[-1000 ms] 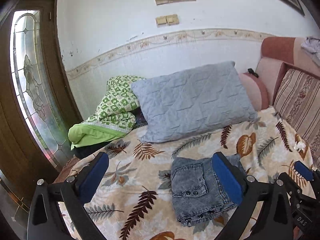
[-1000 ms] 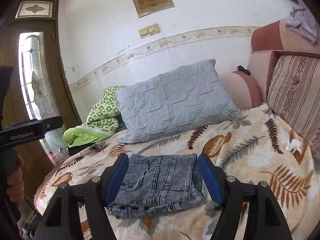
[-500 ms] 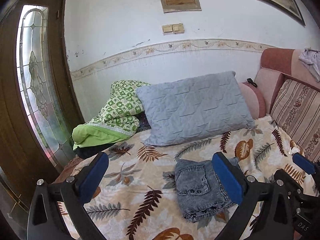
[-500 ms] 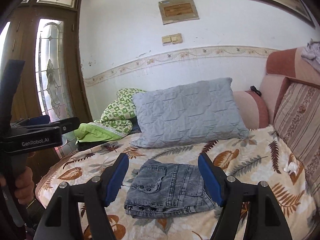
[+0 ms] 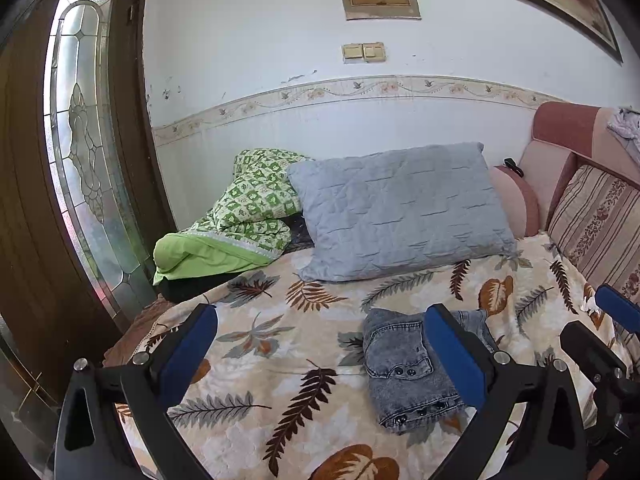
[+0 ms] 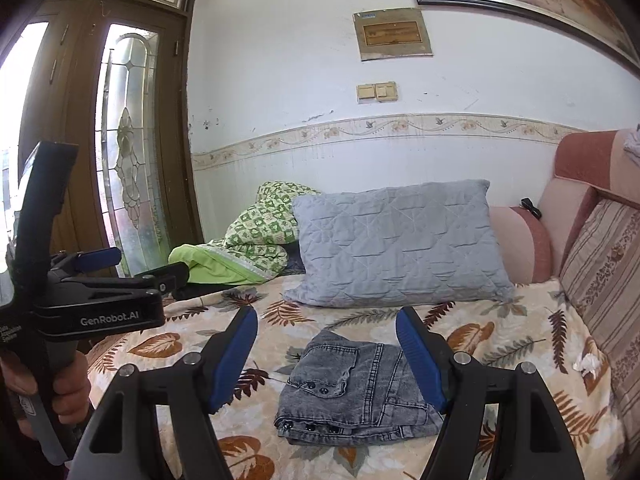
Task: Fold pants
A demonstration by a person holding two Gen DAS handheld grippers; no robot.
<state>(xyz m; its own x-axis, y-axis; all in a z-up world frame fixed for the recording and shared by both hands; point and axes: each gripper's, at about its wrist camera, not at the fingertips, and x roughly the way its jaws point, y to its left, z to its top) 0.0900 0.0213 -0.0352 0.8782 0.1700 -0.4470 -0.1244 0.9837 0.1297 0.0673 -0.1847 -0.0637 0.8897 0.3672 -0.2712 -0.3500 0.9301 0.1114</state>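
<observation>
Grey acid-wash denim pants [image 6: 356, 392], folded into a thick rectangle with snap buttons along the near edge, lie flat on the bed's leaf-print bedspread [image 5: 280, 360]. Quilted grey pillow [image 6: 396, 244] and crumpled green patterned blanket [image 5: 244, 220] behind. Left hand-held gripper [image 5: 320, 356] blue-padded, jaws wide apart, holding nothing. Right hand-held gripper [image 6: 328, 356] likewise spread wide, empty, above the pants without touching.

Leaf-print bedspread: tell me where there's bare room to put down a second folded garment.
The widest free patch of the leaf-print bedspread lies left of the folded grey jeans, in front of the green quilt. A smaller strip lies between the jeans and the striped cushion, holding a small white scrap. The far end is crowded by the grey pillow.
</observation>
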